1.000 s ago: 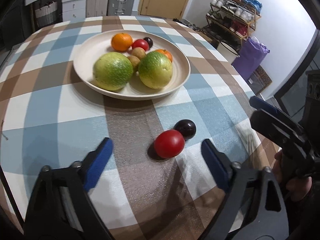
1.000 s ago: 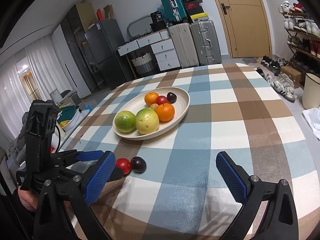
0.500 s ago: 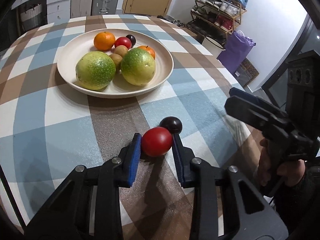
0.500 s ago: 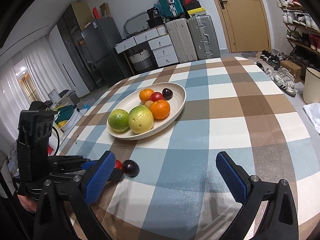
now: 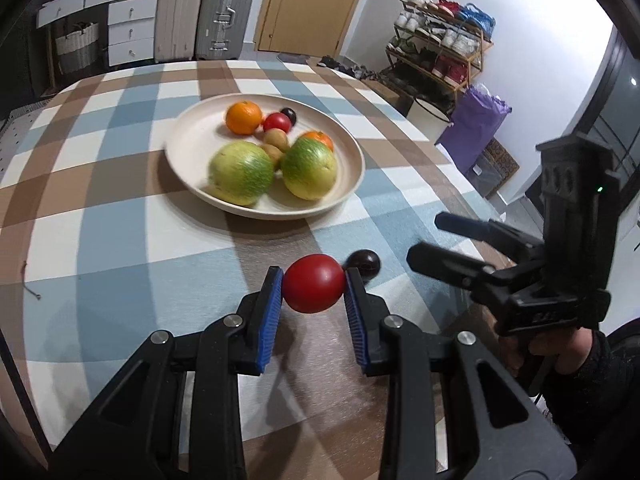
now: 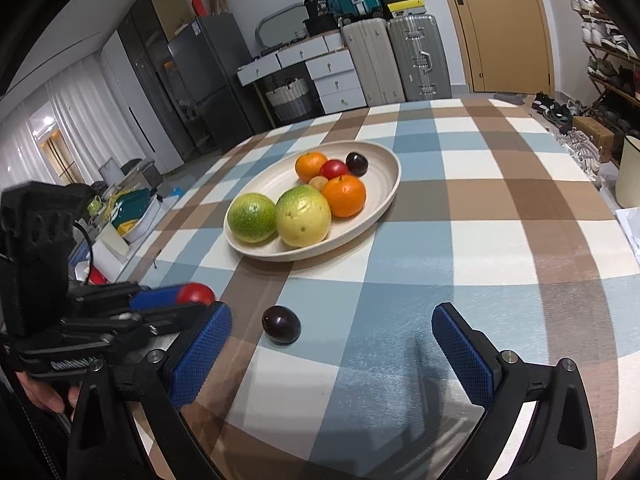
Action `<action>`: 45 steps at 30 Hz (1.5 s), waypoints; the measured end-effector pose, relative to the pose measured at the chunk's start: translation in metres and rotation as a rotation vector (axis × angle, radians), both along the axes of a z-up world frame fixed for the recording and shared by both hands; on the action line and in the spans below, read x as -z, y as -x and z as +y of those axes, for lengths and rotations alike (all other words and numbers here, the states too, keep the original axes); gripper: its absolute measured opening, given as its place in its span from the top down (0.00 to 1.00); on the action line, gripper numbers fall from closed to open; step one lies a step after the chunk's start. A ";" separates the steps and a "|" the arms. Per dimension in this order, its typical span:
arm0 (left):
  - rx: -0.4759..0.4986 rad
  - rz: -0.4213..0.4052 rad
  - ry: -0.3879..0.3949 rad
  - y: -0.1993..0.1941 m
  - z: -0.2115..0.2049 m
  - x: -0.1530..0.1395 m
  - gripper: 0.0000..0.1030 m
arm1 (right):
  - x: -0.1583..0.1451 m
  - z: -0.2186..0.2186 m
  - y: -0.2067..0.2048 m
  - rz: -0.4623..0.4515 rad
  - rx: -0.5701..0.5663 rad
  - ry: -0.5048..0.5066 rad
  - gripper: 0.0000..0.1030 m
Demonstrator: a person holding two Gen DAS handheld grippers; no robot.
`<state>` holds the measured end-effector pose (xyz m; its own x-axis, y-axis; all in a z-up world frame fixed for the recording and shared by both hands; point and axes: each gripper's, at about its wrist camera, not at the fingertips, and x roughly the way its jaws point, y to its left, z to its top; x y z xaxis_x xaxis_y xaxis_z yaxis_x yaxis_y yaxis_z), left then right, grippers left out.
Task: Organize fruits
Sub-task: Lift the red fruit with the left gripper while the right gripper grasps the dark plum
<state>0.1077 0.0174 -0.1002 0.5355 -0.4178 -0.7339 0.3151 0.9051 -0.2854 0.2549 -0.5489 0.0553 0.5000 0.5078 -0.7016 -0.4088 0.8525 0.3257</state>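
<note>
Two loose fruits, near table (image 6: pixel 500 240) edge: red tomato (image 5: pixel 314 289) pinched crosswise between left gripper (image 5: pixel 312 312) pads, apparently clear of the cloth; dark plum (image 6: pixel 281 325) lying ahead of right gripper (image 6: pixel 332 344), whose jaws stand spread and empty. Risk, judged: the smooth round tomato squirts from the pads in transit to the plate (image 5: pixel 352 148), or bruises if squeezed harder. Tomato near-round, no readable axis; plum's long axis runs roughly toward the plate.
</note>
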 end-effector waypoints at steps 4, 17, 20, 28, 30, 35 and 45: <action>-0.056 -0.024 0.026 0.002 0.024 -0.009 0.73 | 0.005 0.007 -0.003 0.016 -0.001 0.018 0.01; -0.194 -0.050 0.064 -0.001 0.074 -0.015 0.73 | 0.018 0.030 -0.012 0.073 -0.039 0.072 0.11; -0.205 -0.047 0.062 -0.004 0.076 -0.012 0.73 | 0.018 0.039 -0.010 0.072 -0.067 0.083 0.15; -0.213 -0.042 0.058 -0.006 0.080 -0.009 0.73 | 0.017 0.056 -0.007 0.055 -0.116 0.130 0.49; -0.221 -0.035 0.055 -0.007 0.082 -0.007 0.73 | 0.018 0.059 -0.005 0.044 -0.120 0.155 0.53; -0.241 -0.015 0.053 -0.008 0.085 -0.003 0.73 | 0.018 0.062 0.000 0.029 -0.131 0.181 0.74; -0.244 -0.020 0.043 -0.002 0.080 -0.007 0.73 | 0.012 0.057 0.005 0.040 -0.114 0.144 0.75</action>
